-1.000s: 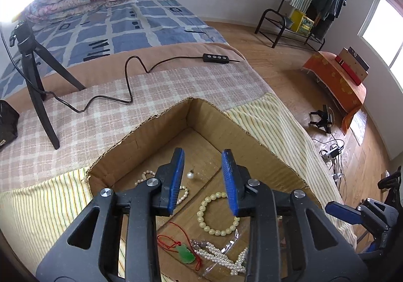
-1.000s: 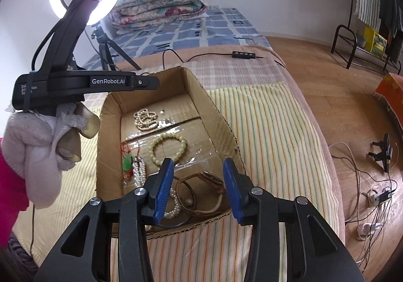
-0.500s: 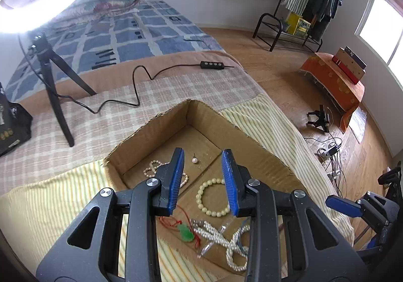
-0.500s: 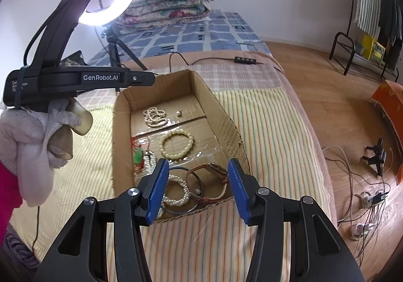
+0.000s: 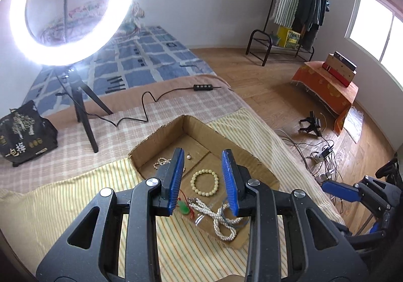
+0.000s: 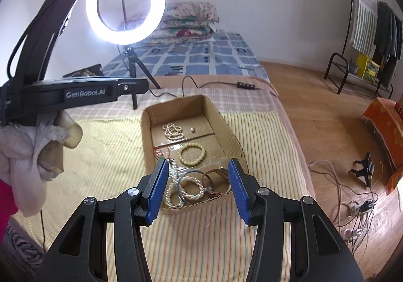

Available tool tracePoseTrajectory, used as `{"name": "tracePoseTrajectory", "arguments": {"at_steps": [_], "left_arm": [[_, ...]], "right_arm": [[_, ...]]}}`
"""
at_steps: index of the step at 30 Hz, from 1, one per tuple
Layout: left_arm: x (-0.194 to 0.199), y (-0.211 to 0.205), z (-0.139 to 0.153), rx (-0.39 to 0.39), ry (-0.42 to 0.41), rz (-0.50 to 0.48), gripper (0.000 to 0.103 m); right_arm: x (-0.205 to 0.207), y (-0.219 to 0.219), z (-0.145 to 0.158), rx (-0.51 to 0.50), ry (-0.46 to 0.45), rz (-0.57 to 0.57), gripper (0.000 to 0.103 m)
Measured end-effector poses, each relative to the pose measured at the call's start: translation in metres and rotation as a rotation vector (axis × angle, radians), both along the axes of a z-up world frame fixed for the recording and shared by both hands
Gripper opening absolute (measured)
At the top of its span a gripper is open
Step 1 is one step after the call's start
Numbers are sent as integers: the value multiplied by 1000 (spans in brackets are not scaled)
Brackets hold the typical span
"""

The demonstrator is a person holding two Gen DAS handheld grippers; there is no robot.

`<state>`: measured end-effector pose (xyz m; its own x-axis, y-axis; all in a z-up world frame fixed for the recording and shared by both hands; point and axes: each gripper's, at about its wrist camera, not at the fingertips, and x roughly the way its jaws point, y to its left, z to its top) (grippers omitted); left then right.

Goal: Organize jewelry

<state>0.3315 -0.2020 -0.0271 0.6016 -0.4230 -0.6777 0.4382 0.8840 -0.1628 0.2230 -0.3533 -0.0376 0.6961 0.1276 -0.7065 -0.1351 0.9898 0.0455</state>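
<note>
An open cardboard box (image 5: 241, 153) (image 6: 226, 131) lies on the striped bed cover with jewelry inside: a cream bead bracelet (image 5: 204, 180) (image 6: 192, 153), a small pearl bracelet (image 5: 161, 162) (image 6: 172, 129), a single pearl (image 5: 188, 156) (image 6: 193, 129), a green pendant on red cord (image 5: 183, 207), white pearl strands (image 5: 221, 221) (image 6: 183, 187) and a brown strap (image 6: 214, 176). My left gripper (image 5: 202, 178) is open and empty, raised above the box. My right gripper (image 6: 197, 186) is open and empty above the box's near end.
A lit ring light on a tripod (image 5: 68, 10) (image 6: 126, 2) stands on the bed behind the box, its cable and switch (image 5: 204, 87) trailing across. A black bag (image 5: 25, 133) sits at left. Folded quilts (image 6: 189, 20), a clothes rack (image 5: 289, 20) and floor cables (image 6: 357, 204) are around.
Both grippers have pulled up and back from the box, so it looks smaller and farther. The right gripper's jaws have opened wider. The jewelry has not moved.
</note>
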Motion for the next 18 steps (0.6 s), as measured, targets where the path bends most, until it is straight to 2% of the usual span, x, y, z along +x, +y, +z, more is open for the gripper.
{"name": "tracePoseTrajectory", "arguments": {"at_steps": [2,6,16,18], "left_arm": [[-10,6,8,-7,-11,2,31],[-31,19,24,-23,-34,5,31],[-80,47,51,-21,-101,11,31],[-90,52,54,-19,-110,14,31]], "right_arm": [[-8,3,8,-5,-14,-2,48],[-21,11,20,-25,-41,-6,56],[-56,31,47,-57,-115,3,56],[-61,34,50,-52,-129,3,60]]}}
